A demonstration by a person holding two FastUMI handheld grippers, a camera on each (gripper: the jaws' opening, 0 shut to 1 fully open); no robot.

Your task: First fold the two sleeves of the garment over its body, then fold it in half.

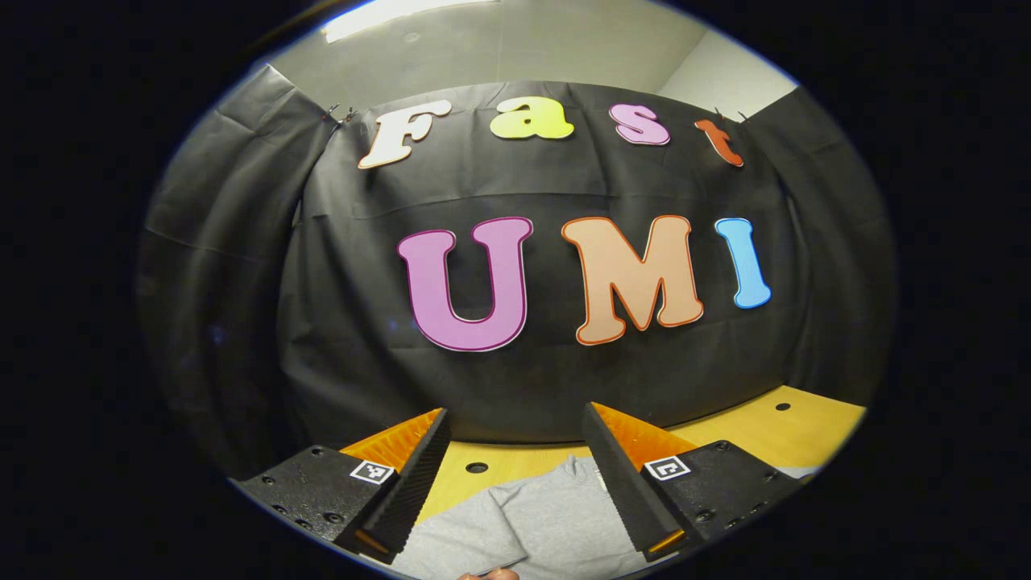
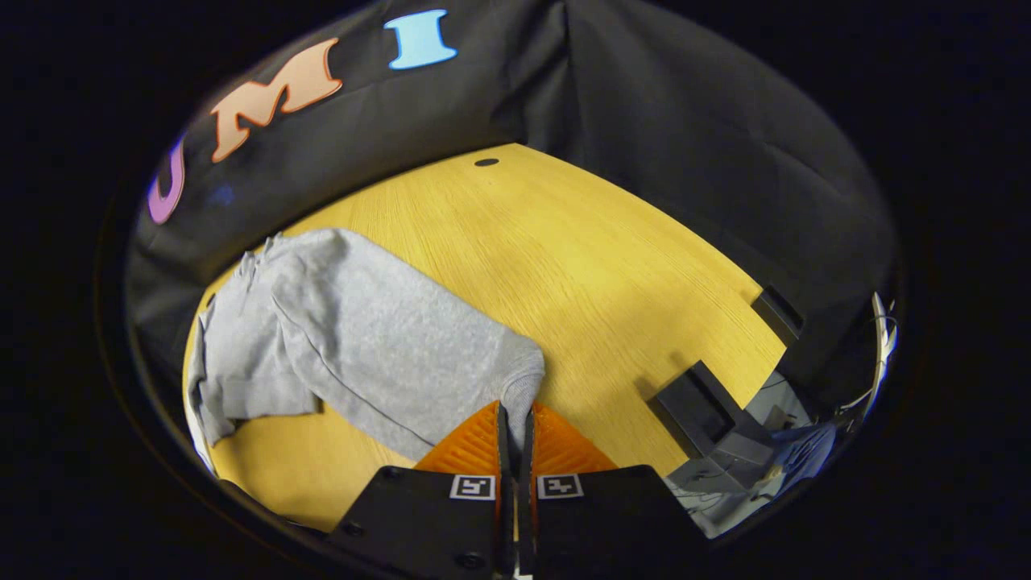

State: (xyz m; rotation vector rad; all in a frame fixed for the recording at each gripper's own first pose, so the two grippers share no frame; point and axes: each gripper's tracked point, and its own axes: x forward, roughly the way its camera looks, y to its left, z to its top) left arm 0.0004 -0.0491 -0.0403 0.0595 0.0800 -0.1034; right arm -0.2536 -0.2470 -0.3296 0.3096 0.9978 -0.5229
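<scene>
A pale wooden desk [image 2: 564,266] with small dark holes stands inside a booth hung with black cloth [image 2: 685,121], and on it lies the grey, soft-knit long-sleeved garment [image 2: 362,338]. In the right gripper view the garment spreads ahead and to the left of the right hand-held gripper [image 2: 515,419], whose fingers are pressed nearly together on the garment's near corner, apparently the ribbed hem or a cuff; which of the two is hard to tell. One sleeve [image 2: 250,379] seems to lie folded across the body on the far left, so I judge the sleeve folding to be at least partly done, with this pinch either finishing the second sleeve or beginning the fold in half; that half fold is not yet made, since the body lies at full length. The left gripper view looks up toward the cloth wall, and the left hand-held gripper [image 1: 515,475] hangs with its fingers spread wide and nothing between them, above the garment's collar end [image 1: 556,507]. The right gripper view adds what the other lacks: the whole garment, the wide bare desk to the right, and a dark block-shaped fixture [image 2: 701,411] at the desk's edge.
</scene>
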